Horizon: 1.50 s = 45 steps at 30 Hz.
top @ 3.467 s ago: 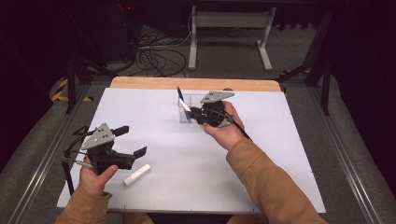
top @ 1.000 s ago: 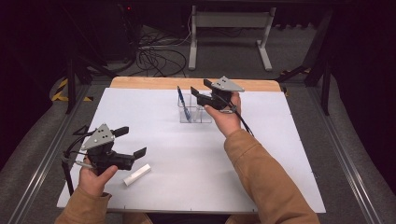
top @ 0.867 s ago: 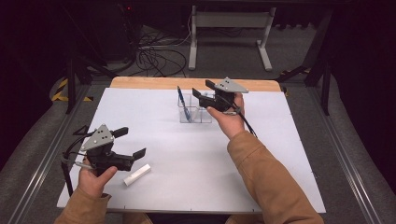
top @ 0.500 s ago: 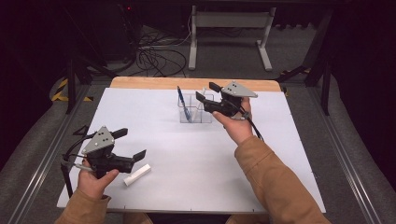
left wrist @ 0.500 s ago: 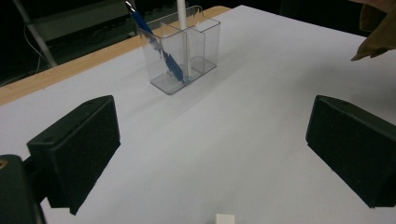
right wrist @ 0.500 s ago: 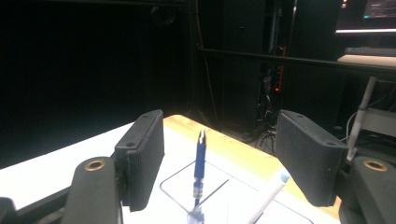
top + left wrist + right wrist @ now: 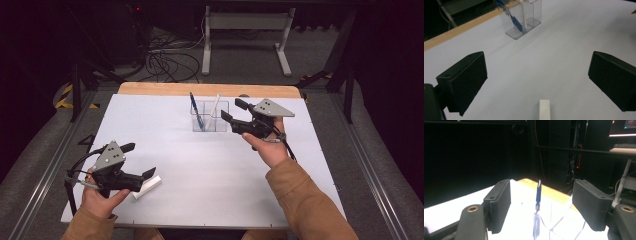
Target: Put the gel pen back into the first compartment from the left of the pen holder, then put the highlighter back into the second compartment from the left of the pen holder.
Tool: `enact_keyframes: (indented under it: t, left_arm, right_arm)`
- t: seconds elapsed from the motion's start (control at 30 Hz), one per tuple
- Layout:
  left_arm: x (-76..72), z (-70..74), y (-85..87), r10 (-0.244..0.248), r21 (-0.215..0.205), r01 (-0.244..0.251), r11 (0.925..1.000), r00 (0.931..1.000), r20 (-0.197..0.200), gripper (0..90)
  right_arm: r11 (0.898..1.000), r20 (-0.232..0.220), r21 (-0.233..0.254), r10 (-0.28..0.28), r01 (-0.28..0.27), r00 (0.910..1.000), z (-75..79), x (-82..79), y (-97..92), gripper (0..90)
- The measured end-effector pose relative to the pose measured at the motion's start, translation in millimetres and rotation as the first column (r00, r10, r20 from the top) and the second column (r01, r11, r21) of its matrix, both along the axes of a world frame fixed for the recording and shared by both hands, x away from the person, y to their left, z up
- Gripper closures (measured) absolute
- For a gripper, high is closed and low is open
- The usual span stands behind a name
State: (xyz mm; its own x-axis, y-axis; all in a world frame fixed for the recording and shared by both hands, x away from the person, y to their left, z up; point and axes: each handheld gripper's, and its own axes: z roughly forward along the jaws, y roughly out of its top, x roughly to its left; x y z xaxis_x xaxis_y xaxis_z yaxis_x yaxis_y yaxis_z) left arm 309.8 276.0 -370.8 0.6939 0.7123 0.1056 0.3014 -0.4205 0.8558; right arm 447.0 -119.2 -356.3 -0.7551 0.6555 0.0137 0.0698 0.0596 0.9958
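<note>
Two pens stood in the clear plastic holder [image 7: 210,116] | right gripper [image 7: 231,114] beside it, jaws just widening, empty | white marker [image 7: 146,187] left on surface [image 7: 200,170], between left gripper's [image 7: 139,161] wide jaws

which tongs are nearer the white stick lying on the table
Left. The left tongs sit right beside the white stick, jaws open around its end. The right tongs are far off by the clear holder.

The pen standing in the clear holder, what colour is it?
Blue; the pen shows best in the right gripper view.
</note>
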Motion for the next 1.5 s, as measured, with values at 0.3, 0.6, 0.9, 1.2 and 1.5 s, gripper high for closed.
enact_keyframes:
  t: [0.3, 0.6, 0.9, 1.2, 1.5]
  left_arm:
    - [-1.4, -7.6, -0.5, 0.027, 0.064, -0.023, 0.9977, 0.9982, -0.053, 3.0]
    - [-1.2, -13.2, 1.1, 0.012, 0.066, -0.006, 0.9978, 0.9953, -0.096, 3.9]
    - [-1.3, -13.7, 4.1, 0.035, 0.072, -0.027, 0.9970, 0.9936, -0.107, 4.6]
    - [0.0, -16.4, 4.8, 0.034, 0.087, -0.023, 0.9959, 0.9908, -0.131, 7.0]
    - [1.6, -18.7, 2.8, 0.050, 0.112, -0.027, 0.9934, 0.9780, -0.203, 8.3]
  right_arm:
    - [0.998, -0.004, -0.066, -0.004, 0.004, 1.0000, -8.3, -25.8, -26.7, 32.1]
    - [0.996, -0.015, -0.089, -0.025, 0.023, 0.9996, -23.1, -49.8, -52.5, 26.1]
    - [0.975, -0.084, -0.224, -0.007, -0.013, 0.9964, -30.9, -54.0, -53.7, 23.4]
    - [0.973, -0.081, -0.228, 0.000, -0.018, 0.9967, -29.8, -57.1, -55.7, 22.5]
    - [0.975, -0.080, -0.220, 0.007, -0.024, 0.9968, -28.3, -59.3, -56.6, 22.4]
